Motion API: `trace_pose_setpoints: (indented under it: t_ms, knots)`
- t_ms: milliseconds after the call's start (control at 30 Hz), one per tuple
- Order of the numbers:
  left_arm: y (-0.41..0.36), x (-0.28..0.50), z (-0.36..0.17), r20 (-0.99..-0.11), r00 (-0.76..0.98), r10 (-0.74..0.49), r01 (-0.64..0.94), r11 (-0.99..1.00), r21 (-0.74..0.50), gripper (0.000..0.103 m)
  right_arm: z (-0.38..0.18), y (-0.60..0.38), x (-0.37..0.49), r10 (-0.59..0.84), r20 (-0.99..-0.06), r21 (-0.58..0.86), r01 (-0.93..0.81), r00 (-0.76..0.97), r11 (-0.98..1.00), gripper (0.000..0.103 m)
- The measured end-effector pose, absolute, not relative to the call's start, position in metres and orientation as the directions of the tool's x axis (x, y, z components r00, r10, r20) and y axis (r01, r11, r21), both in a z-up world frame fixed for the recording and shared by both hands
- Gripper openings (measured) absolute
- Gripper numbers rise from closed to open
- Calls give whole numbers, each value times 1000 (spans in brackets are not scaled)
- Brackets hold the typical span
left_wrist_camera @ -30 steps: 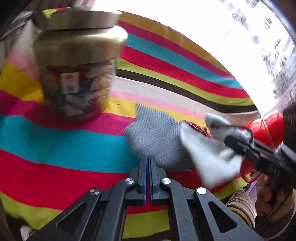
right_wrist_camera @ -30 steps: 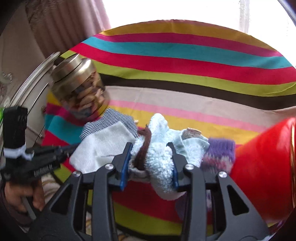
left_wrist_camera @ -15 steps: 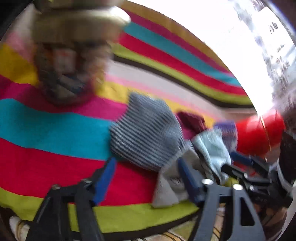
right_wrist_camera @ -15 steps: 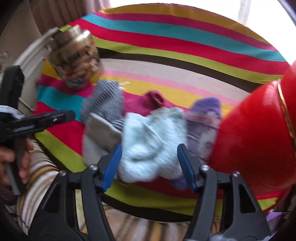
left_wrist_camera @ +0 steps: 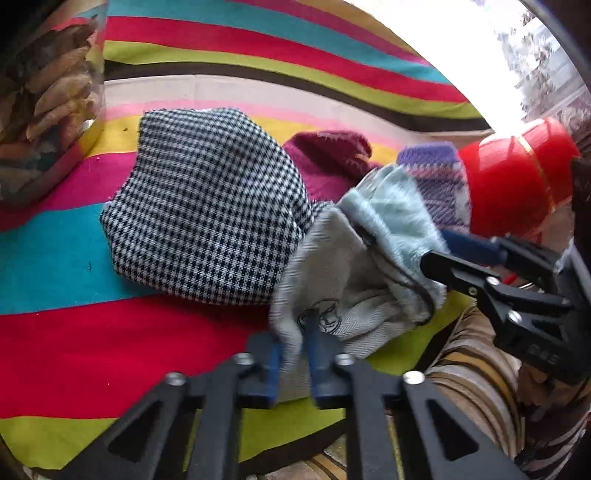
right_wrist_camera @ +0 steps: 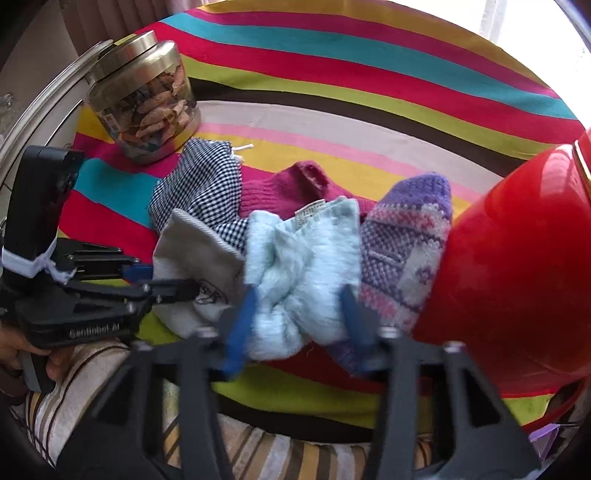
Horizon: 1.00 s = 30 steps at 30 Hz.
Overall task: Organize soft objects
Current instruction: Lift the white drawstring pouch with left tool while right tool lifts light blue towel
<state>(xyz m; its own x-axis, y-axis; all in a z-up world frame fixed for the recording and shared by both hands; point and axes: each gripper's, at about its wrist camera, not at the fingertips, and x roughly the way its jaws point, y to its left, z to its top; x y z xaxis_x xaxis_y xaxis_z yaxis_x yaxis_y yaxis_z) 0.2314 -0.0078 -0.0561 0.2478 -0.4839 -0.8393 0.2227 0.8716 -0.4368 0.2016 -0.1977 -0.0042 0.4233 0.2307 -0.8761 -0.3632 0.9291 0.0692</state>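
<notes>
With the left gripper [left_wrist_camera: 293, 356] pinching the grey cloth [left_wrist_camera: 343, 280] and the right gripper [right_wrist_camera: 297, 317] closing around the pale blue fluffy cloth [right_wrist_camera: 303, 258], lifting risks dragging the overlapped pile.

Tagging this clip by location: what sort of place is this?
Probably a home room: a round table under a bright striped tablecloth, a gold-lidded glass jar of dried snacks, and curtains by a bright window.

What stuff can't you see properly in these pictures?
- Maroon knit piece: mostly buried under the checked cloth and the fluffy blue cloth, both views.
- Jar: top cut off by the left wrist view's edge.
- Red container: runs off the right wrist view's edge.
- Print on the grey pouch: too small, partly behind the left gripper.
</notes>
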Motion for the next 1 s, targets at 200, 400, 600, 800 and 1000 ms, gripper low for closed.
trace_pose_setpoints:
  t_ms: [200, 400, 600, 800, 1000]
  knots:
    - [13, 212, -28, -779, 322, -538, 227, 842, -489, 5, 12, -201, 185, 286, -844, 98, -393, 454, 914, 10]
    - [38, 184, -5, -720, 405, -564, 181, 821, -541, 4, 16, -211, 174, 232, -866, 75, -342, 444, 937, 23]
    - [51, 167, -6, -700, 452, -553, 127, 816, -563, 4, -4, -197, 179, 271, -899, 125, -392, 343, 911, 73]
    - [90, 140, 2, -708, 519, -478, 44, 843, -536, 4, -36, -186, 199, 252, -940, 151, -382, 229, 912, 73]
    - [117, 135, 2, -718, 567, -404, -29, 861, -508, 4, -50, -178, 215, 238, -953, 164, -338, 190, 927, 74]
